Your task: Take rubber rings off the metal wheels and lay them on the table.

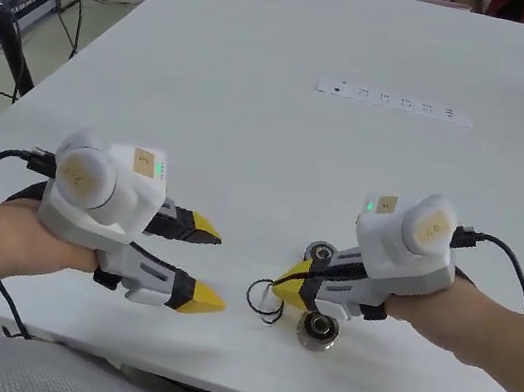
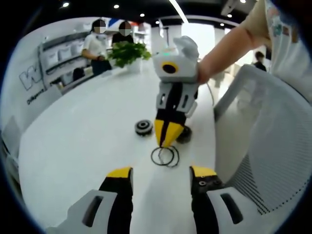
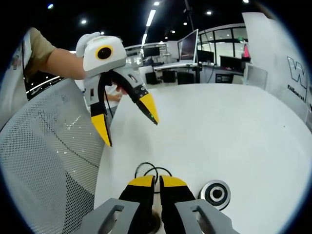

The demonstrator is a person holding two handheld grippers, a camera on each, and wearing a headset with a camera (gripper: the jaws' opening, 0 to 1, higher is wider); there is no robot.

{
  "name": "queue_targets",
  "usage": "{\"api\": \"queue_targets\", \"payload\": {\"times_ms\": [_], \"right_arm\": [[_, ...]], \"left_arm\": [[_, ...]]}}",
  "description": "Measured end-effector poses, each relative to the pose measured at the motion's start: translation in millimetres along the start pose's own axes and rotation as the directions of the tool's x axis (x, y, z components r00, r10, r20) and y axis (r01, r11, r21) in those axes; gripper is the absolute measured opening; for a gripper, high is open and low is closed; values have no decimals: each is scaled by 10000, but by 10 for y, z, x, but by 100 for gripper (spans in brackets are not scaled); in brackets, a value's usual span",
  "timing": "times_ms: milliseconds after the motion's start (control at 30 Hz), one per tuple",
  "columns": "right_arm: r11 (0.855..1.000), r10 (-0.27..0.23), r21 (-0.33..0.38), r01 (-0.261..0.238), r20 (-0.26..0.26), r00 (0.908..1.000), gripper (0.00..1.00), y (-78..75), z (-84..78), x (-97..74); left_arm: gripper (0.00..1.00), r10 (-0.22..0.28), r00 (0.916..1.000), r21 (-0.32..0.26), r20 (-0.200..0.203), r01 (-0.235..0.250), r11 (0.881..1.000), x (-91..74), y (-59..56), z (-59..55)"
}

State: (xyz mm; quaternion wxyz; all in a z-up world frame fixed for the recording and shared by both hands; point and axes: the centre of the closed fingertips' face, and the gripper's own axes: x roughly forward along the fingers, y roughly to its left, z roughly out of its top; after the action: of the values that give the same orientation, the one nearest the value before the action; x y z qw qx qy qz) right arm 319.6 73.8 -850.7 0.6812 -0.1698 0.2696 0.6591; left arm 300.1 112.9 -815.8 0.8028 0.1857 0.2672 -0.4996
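Two thin black rubber rings (image 1: 264, 300) lie overlapping on the white table (image 1: 280, 149); they also show as rubber rings (image 2: 165, 156) and rubber rings (image 3: 151, 170). My right gripper (image 1: 286, 292) is shut with its yellow tips down at the rings' edge, seemingly pinching one ring (image 3: 157, 171). One metal wheel (image 1: 321, 255) sits behind that gripper, another wheel (image 1: 319, 330) just under it. My left gripper (image 1: 202, 265) hovers open a short way left of the rings, holding nothing. In the left gripper view the right gripper (image 2: 168, 139) points down at the rings, with a wheel (image 2: 144, 127) beside it.
A white power strip (image 1: 395, 102) lies farther back on the table. The table's near edge (image 1: 209, 380) runs close under both grippers. A mesh chair (image 2: 273, 146) stands at the table's side. People stand far off by shelves and a plant (image 2: 127, 52).
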Motion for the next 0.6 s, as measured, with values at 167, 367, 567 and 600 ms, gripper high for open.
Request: {"api": "queue_targets", "payload": {"times_ms": [167, 367, 567, 600], "right_arm": [[10000, -45, 15, 45, 4, 10000, 3, 3, 2, -2], [9999, -98, 99, 98, 54, 9999, 5, -1, 5, -43], [9994, -311, 174, 307, 184, 9993, 7, -48, 13, -145], [9992, -344, 189, 340, 212, 9992, 7, -59, 16, -161]], "left_arm": [[47, 5, 10000, 0, 1, -5, 10000, -7, -11, 0], [47, -9, 10000, 33, -17, 9, 10000, -11, -21, 7], [47, -60, 10000, 100, -8, 60, 9999, 2, -26, 45], [47, -71, 10000, 115, -13, 71, 9999, 7, -25, 54]]}}
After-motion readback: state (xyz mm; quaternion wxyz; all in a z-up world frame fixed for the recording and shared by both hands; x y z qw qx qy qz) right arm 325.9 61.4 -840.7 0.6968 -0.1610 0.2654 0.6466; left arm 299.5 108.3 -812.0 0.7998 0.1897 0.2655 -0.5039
